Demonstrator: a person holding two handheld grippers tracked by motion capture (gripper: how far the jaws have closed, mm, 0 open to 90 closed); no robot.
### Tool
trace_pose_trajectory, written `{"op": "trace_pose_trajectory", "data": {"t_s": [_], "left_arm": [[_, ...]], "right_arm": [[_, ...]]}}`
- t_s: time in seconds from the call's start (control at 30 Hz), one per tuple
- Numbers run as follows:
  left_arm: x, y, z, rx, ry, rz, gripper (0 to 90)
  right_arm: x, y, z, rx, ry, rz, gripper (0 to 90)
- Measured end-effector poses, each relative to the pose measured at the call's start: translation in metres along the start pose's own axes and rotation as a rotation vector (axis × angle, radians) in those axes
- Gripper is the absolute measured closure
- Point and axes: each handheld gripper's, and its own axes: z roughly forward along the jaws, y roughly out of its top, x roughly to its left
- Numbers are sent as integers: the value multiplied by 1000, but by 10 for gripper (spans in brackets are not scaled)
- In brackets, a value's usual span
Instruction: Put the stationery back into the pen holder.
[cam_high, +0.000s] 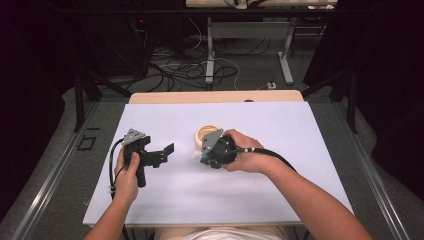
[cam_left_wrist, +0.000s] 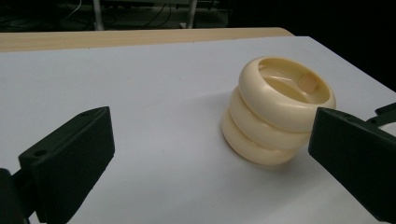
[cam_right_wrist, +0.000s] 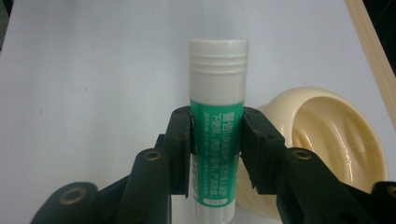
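From the high view, a white surface (cam_high: 280, 165) carries a cream ribbed cup (cam_high: 205, 135) near its middle. The left gripper (cam_high: 167, 150) sits to the cup's left, held in the person's left hand (cam_high: 127, 172), its fingers spread apart and empty. The right gripper (cam_high: 207, 155) is just beside the cup, in the right hand (cam_high: 250, 157).

In the left gripper view, the two black fingers (cam_left_wrist: 70, 158) stand wide open with nothing between them; the cup (cam_left_wrist: 275, 114) stands ahead on the surface, apart from them.

In the right gripper view, the fingers (cam_right_wrist: 180, 149) are clamped on a green glue stick (cam_right_wrist: 217, 135) with a white cap, the cup (cam_right_wrist: 327, 135) just behind it to the right.
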Motion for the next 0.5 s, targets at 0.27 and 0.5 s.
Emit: {"op": "trace_pose_trajectory", "data": {"t_s": [0.27, 0.5], "left_arm": [[0, 0, 0, -1, 1, 2, 3], [0, 0, 0, -1, 2, 3, 3]], "right_arm": [[-7, 6, -4, -53, -17, 101, 656], [-15, 10, -6, -95, -45, 189, 656]]}}
